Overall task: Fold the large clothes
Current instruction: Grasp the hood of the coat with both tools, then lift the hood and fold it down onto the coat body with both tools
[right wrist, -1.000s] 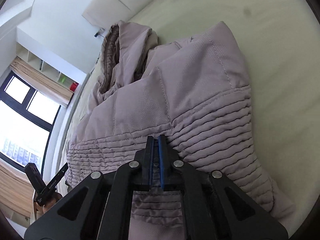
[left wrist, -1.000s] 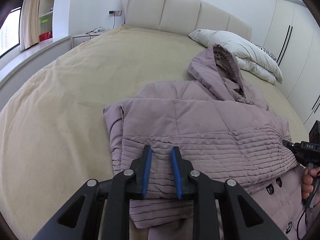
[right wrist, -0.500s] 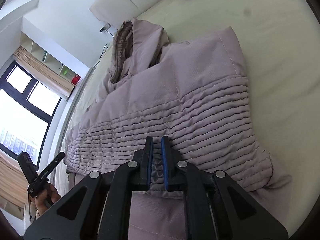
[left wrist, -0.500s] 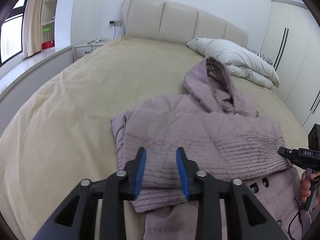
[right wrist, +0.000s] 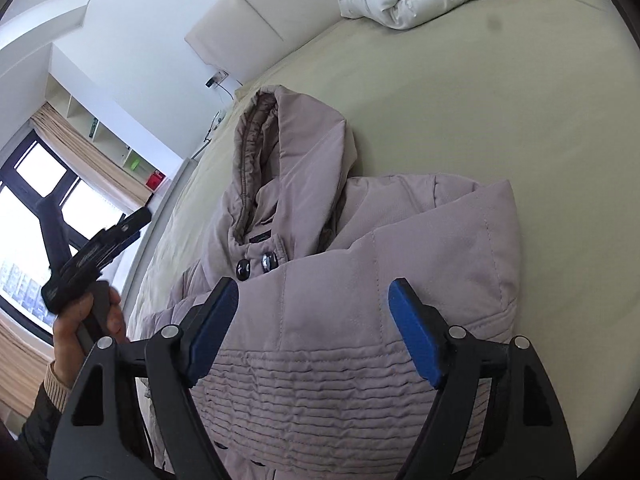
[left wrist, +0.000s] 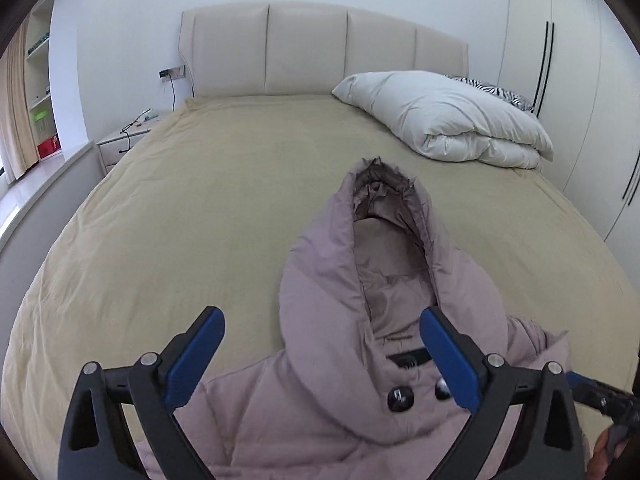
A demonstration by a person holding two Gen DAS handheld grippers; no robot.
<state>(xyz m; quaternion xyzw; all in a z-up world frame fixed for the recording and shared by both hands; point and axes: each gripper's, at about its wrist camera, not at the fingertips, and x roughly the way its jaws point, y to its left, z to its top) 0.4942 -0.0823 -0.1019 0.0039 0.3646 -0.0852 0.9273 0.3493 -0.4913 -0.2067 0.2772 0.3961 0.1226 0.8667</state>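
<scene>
On the near half of the bed (left wrist: 168,208) lies the mauve padded coat (right wrist: 360,320), partly folded: a quilted panel is laid over its front and the hood (left wrist: 360,256) points toward the headboard (left wrist: 320,48), spread open with two dark buttons (left wrist: 400,399) at its throat. Both tools hang above the cloth with nothing in them. The left gripper (left wrist: 320,360) has its blue pads spread wide to either side of the hood's base; the right gripper (right wrist: 314,328) is equally wide apart over the folded shoulder panel.

My guess is the hood comes next. It would fold best if each tool pinched one side of the hood's rim, near the fur-trimmed tip, and brought it down flat onto the chest, keeping the lining from bunching. The padding is thick, so a deep bite on the seam should hold better than a nip at loose fabric.

Room is plentiful: bare sheet stretches left and ahead of the coat. A rolled white duvet (left wrist: 444,120) sits well apart near the headboard's right side, and the wardrobe (left wrist: 580,80) stands beyond the bed's right edge.
</scene>
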